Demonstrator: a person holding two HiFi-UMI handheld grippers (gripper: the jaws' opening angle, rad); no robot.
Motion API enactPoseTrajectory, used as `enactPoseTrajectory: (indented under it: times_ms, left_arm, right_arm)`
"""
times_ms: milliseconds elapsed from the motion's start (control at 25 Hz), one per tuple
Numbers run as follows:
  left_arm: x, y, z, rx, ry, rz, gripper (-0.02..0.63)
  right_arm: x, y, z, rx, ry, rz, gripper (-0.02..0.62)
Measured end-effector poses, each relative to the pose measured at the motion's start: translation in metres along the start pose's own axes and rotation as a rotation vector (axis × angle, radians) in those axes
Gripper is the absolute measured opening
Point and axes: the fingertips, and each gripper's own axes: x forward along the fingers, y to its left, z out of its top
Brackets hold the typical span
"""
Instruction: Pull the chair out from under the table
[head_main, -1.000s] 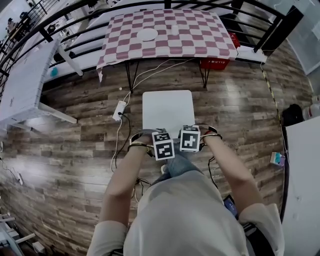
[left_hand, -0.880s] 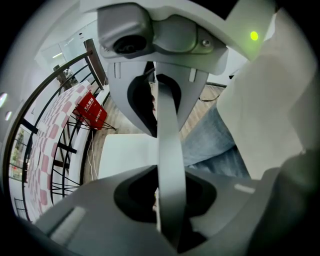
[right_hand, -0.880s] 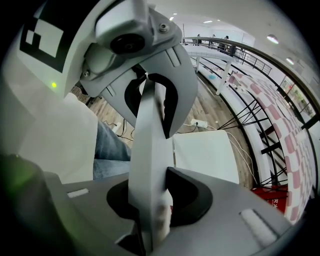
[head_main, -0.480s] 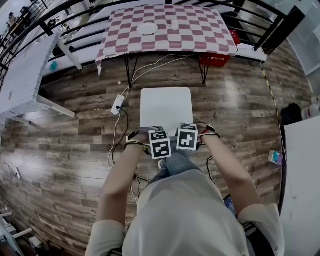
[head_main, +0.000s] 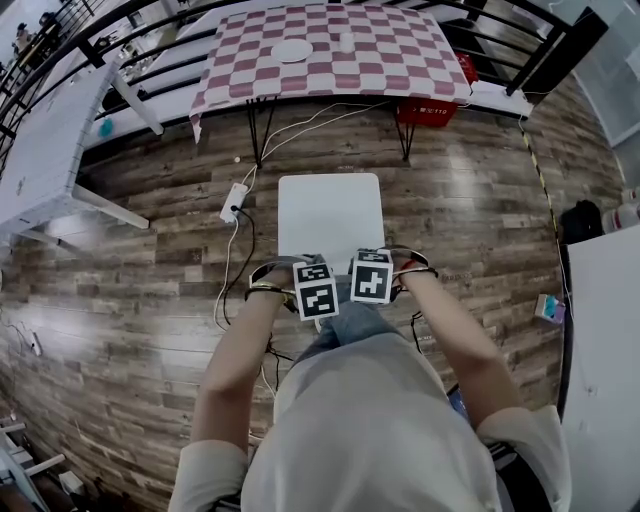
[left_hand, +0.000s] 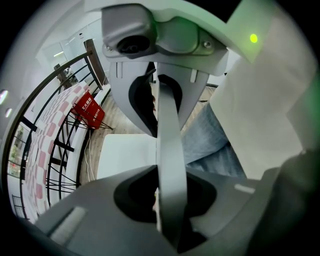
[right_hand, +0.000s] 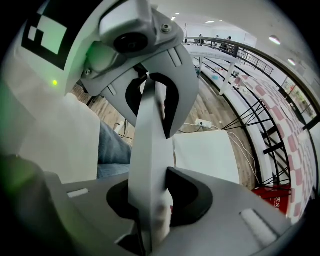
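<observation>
We see the white chair at mid-frame in the head view, its seat clear of the checkered table at the top. Just below the seat, our left gripper and right gripper sit side by side, each clamped narrowly on the chair's back edge.

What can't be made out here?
Legs of the chair: head view, under its seat.
Grip on its backrest: head view, under the left hand-held gripper and right hand-held gripper.
On the checkered table, the small white item: head view, too small.
Print on red crate: head view, too small.
</observation>
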Motion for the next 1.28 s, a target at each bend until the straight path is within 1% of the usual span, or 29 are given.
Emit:
enactPoseTrajectory:
  times_ms: [520,1280]
  left_arm:
    - [0.001,-0.027,0.001,-0.006,-0.009,-0.002,0.080]
    - [0.001,-0.026,0.000,-0.049,-0.028,-0.018,0.085]
  right_arm:
    - [0.005,0.027,-0.001,-0.004,-0.003,0.004,0.087]
    - [0.005,0.028,0.000,-0.006,-0.011,0.014,0.095]
